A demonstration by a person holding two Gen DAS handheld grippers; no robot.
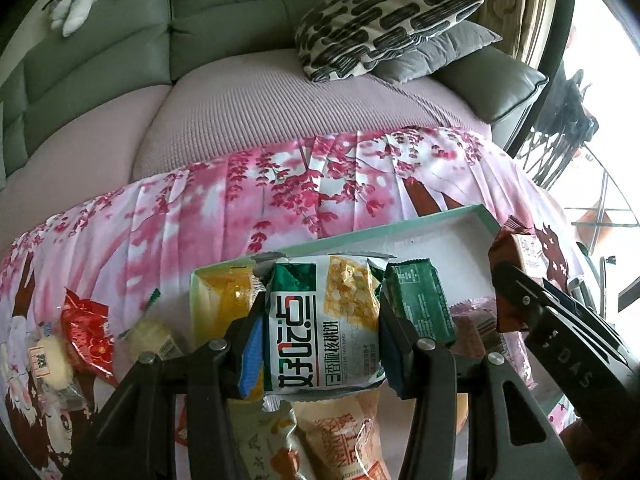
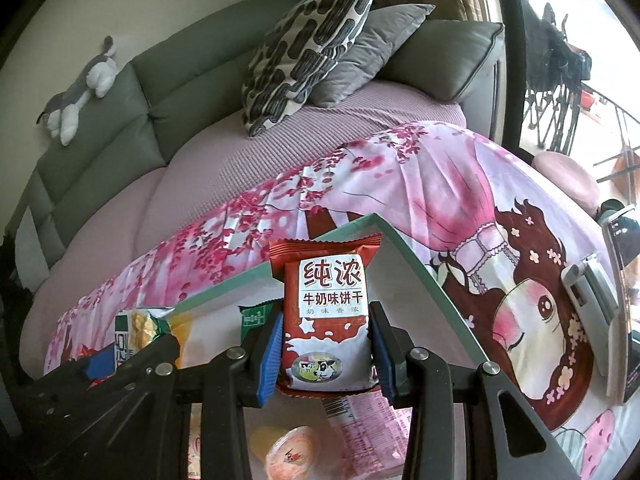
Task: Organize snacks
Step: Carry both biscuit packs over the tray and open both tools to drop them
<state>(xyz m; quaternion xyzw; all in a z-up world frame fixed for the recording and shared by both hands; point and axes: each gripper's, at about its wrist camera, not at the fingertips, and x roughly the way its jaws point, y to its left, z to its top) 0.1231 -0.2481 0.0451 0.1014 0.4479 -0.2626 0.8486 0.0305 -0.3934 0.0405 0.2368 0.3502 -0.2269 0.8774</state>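
My left gripper (image 1: 320, 316) is shut on a white and green walnut biscuit packet (image 1: 322, 320), held above a shallow white tray with a mint rim (image 1: 400, 228). In the tray lie a dark green packet (image 1: 420, 304), a yellow packet (image 1: 224, 300) and pink packets (image 1: 476, 320). My right gripper (image 2: 325, 340) is shut on a red-brown milk biscuit packet (image 2: 326, 320), over the same tray (image 2: 420, 276). That packet and gripper also show at the right of the left wrist view, red-brown packet (image 1: 516, 256). The left-held packet (image 2: 138, 328) shows at the left of the right wrist view.
The tray rests on a pink blossom-print cloth (image 1: 240, 208) over a sofa. Loose snacks lie on the cloth: a red packet (image 1: 86, 328), pale round cakes (image 1: 52, 360) and orange packets (image 1: 340, 440). A jelly cup (image 2: 294, 454) lies below. Cushions (image 1: 384, 20) sit behind; a phone holder (image 2: 600, 292) stands at right.
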